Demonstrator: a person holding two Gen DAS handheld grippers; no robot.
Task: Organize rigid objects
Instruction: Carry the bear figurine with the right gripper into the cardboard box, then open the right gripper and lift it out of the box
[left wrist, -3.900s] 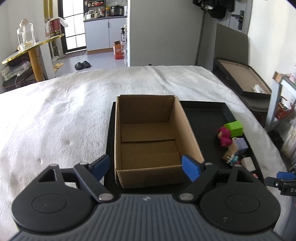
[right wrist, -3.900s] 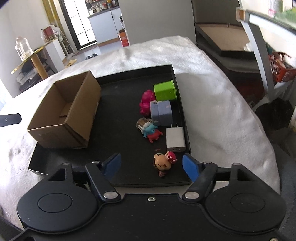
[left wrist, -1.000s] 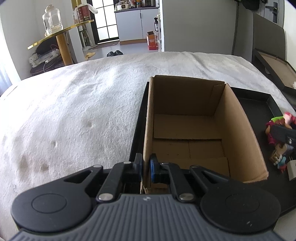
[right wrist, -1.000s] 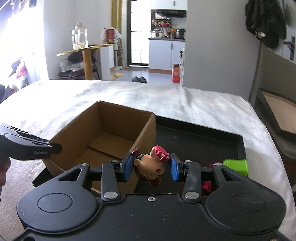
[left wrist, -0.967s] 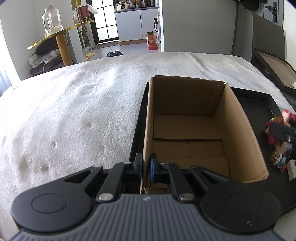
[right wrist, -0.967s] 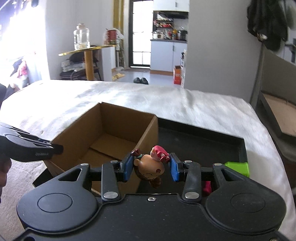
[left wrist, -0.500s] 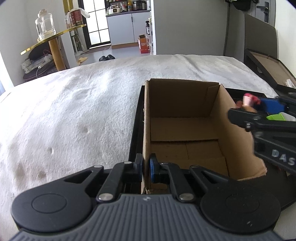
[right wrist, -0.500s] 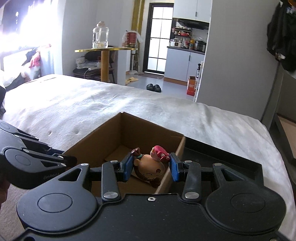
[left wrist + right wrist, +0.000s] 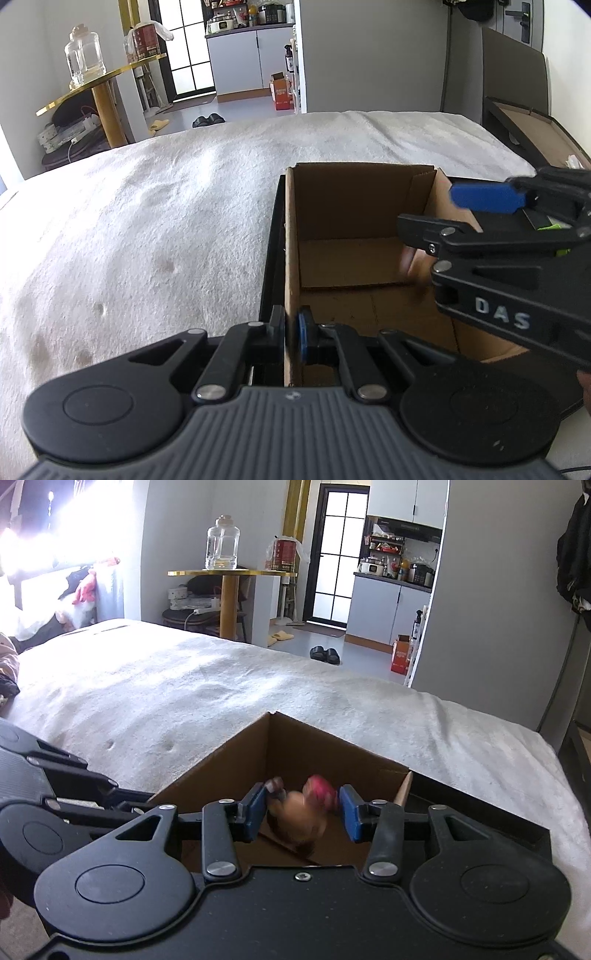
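We see the doll, blurred, between the just-widened pads of the right hand-held gripper, released over the open box. The left hand-held gripper is clenched on the box's near left wall. The box sits in a black tray on the bed.

I see the open brown cardboard box standing upright in the black tray, its near wall pinched. The blurred little figurine, red-topped, hangs over the box's inside.
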